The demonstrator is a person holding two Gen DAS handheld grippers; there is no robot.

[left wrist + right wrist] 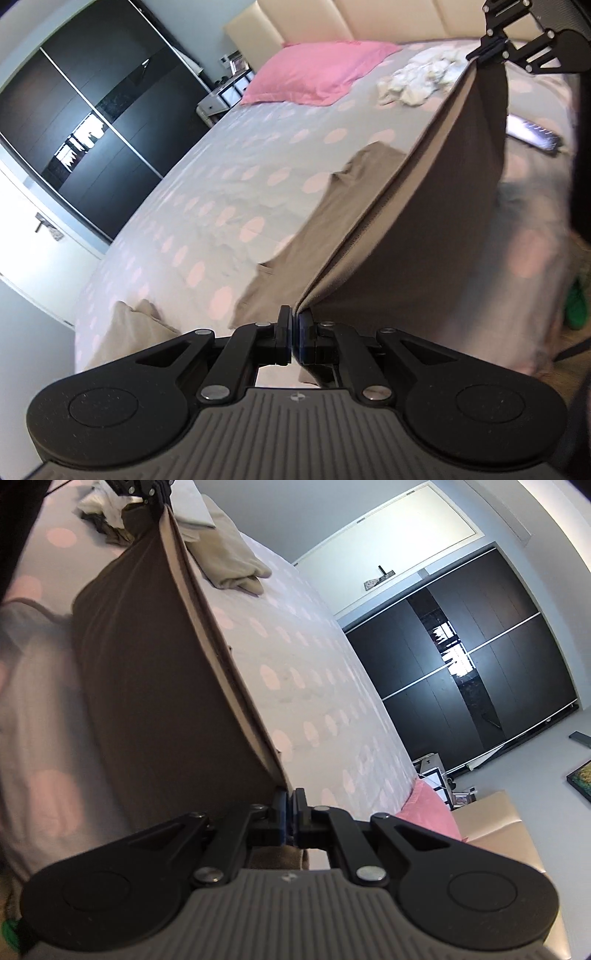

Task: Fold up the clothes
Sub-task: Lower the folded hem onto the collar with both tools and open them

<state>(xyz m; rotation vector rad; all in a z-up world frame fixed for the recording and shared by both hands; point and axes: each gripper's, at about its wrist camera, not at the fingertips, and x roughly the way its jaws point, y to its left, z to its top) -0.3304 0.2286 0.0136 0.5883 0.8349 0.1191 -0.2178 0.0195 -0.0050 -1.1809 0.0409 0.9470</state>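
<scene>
Left gripper (291, 334) clenched on one corner of brown garment (424, 236), right gripper (290, 818) clenched on the other; edge pulled taut between them, cloth hanging over bed (207, 206). Lower part draped on bed, partly bunched. Risks: thin pinch at either corner slipping under tension, dropping that side; uneven lowering creasing the fold. Loose clothes pile (421, 79) and pink pillow (317, 74) beyond, well apart.
</scene>
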